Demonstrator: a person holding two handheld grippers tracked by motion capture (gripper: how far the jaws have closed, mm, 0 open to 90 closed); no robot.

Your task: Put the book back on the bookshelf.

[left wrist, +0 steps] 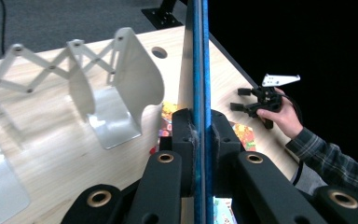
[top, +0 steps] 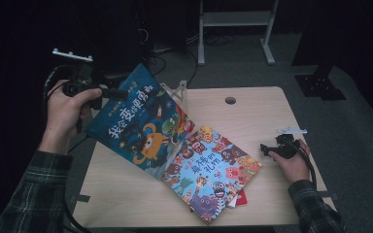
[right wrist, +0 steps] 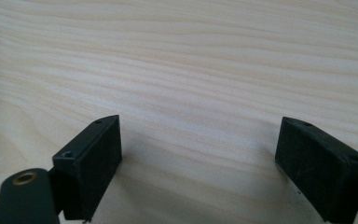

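Observation:
A dark blue picture book (top: 141, 124) with an orange monster on its cover hangs tilted over the table's left part. My left gripper (top: 108, 92) is shut on its upper left edge. In the left gripper view the book's thin blue edge (left wrist: 199, 60) stands upright, pinched between the two pads (left wrist: 184, 135). A second, light blue cartoon book (top: 211, 171) lies flat on the wooden table (top: 262, 111), with something red (top: 242, 198) under it. At the table's right my right gripper (top: 264, 147) rests low on the wood. Its jaws stand wide apart in the right gripper view, open (right wrist: 198, 163) over bare wood.
A white folding book rack (left wrist: 98, 88) with curved dividers stands at the table's back left, partly behind the lifted book (top: 179, 92). A round cable hole (top: 230, 100) sits near the back edge. A white frame (top: 235, 24) stands on the floor beyond the table.

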